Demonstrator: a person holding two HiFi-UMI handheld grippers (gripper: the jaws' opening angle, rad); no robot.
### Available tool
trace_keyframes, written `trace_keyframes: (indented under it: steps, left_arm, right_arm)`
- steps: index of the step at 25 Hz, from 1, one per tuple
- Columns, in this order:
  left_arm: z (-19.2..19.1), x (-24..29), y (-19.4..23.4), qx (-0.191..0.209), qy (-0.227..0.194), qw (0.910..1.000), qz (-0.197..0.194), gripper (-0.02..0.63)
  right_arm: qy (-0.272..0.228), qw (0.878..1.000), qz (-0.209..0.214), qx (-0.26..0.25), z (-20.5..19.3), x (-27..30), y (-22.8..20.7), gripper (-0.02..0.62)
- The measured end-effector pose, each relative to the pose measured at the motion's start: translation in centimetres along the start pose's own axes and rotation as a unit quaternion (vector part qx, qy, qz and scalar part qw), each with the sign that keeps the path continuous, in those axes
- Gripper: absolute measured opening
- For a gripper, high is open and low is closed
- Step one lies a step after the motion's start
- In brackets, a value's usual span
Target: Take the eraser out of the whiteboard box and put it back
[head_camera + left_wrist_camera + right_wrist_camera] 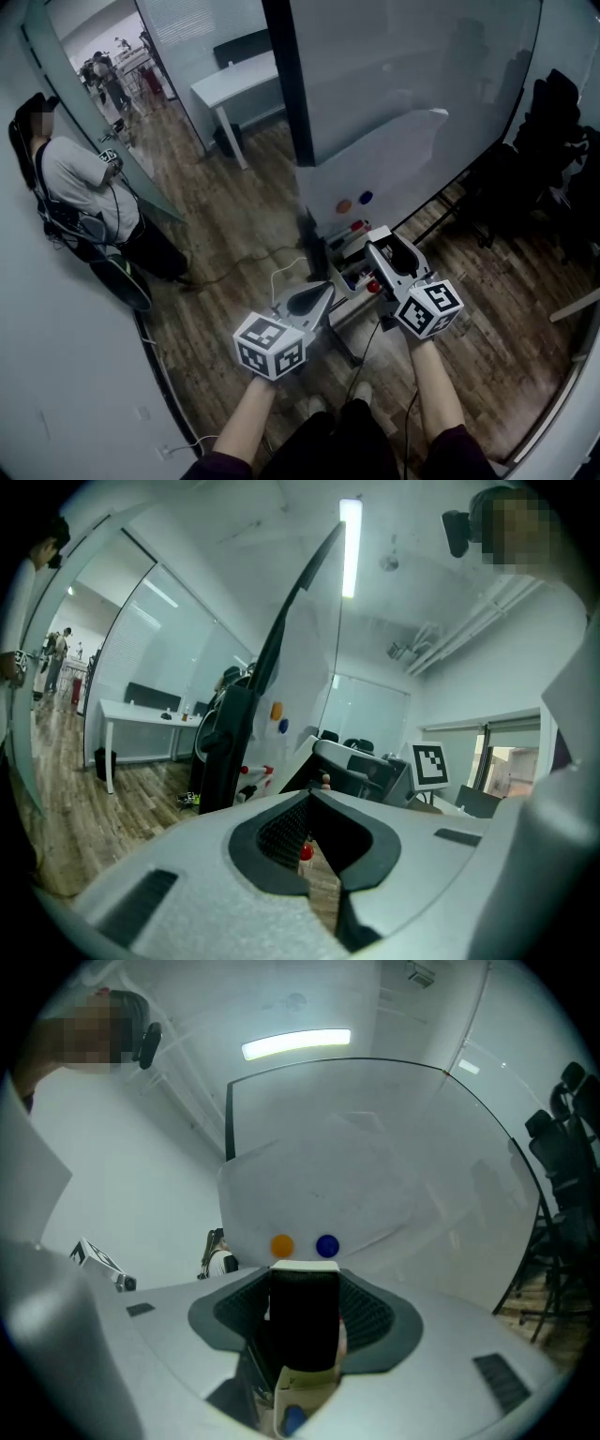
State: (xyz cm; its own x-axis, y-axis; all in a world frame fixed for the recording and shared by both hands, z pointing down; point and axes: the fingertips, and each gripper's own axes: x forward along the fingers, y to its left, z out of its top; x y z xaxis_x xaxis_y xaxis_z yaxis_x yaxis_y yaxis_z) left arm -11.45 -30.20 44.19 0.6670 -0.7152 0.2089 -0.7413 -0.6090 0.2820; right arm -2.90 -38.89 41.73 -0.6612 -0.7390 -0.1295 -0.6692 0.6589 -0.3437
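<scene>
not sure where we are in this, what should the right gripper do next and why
Probably lower the eraser straight down into the whiteboard box, and only then open. The right gripper is shut on the black eraser, the box with a blue marker cap shows just below it, and the left gripper is shut and holds nothing, so it cannot help.

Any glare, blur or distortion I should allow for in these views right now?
Head view: evenly lit and sharp, but straight lines bow towards the edges. Left gripper view: the ceiling light is blown out. Right gripper view: the eraser in the right hand-held gripper shows as a flat, slightly soft black shape.
</scene>
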Motion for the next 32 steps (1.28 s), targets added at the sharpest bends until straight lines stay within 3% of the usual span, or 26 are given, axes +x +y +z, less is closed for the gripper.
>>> trace_keyframes:
  steps: [13, 24, 32]
  left_arm:
    - [-1.4, 0.9, 0.1, -0.007, 0.008, 0.9999, 0.009, 0.005]
    - [-1.8, 1.0, 0.2, -0.012, 0.008, 0.9998, 0.017, 0.005]
    - [-0.3, 0.8, -0.5, -0.002, -0.005, 0.9999, 0.013, 0.005]
  right_arm:
    - [0.036, 0.999, 0.017, -0.023, -3.4, 1.9, -1.6, 0.222]
    - [0.033, 0.999, 0.019, -0.009, -3.3, 1.5, -2.0, 0.222]
    - [0.018, 1.000, 0.023, -0.012, -1.2, 0.3, -1.0, 0.206]
